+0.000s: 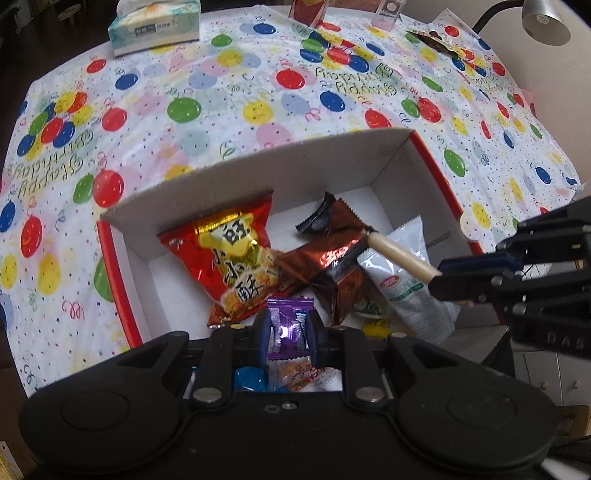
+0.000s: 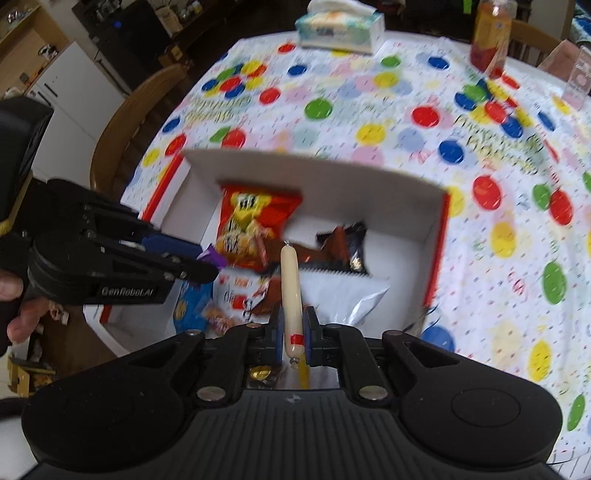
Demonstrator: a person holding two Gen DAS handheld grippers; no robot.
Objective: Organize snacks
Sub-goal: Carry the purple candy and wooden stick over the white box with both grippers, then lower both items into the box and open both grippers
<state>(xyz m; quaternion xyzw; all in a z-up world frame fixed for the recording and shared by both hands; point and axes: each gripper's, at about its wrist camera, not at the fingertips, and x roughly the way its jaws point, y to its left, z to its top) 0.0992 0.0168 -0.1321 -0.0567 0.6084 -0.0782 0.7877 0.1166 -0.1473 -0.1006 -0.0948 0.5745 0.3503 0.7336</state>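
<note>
A red-sided cardboard box (image 1: 280, 162) (image 2: 439, 236) with a white inside holds a red snack bag (image 1: 229, 258) (image 2: 251, 221), a brown foil packet (image 1: 332, 262) (image 2: 343, 243) and a white pouch (image 1: 402, 288) (image 2: 343, 295). My left gripper (image 1: 287, 332) (image 2: 212, 264) is shut on a purple candy wrapper (image 1: 284, 326) (image 2: 213, 256) over the box's near side. My right gripper (image 2: 291, 332) (image 1: 437, 277) is shut on a pale sausage stick (image 2: 290, 291) (image 1: 399, 256), which points out over the box's contents.
A balloon-print tablecloth (image 1: 258, 92) (image 2: 369, 110) covers the table. At the far edge stand a tissue box (image 1: 155, 26) (image 2: 340, 27), a drink bottle (image 2: 491, 37) and a clear stand (image 2: 578, 77). A desk lamp (image 1: 543, 20) is at far right. A wooden chair (image 2: 136, 118) is left.
</note>
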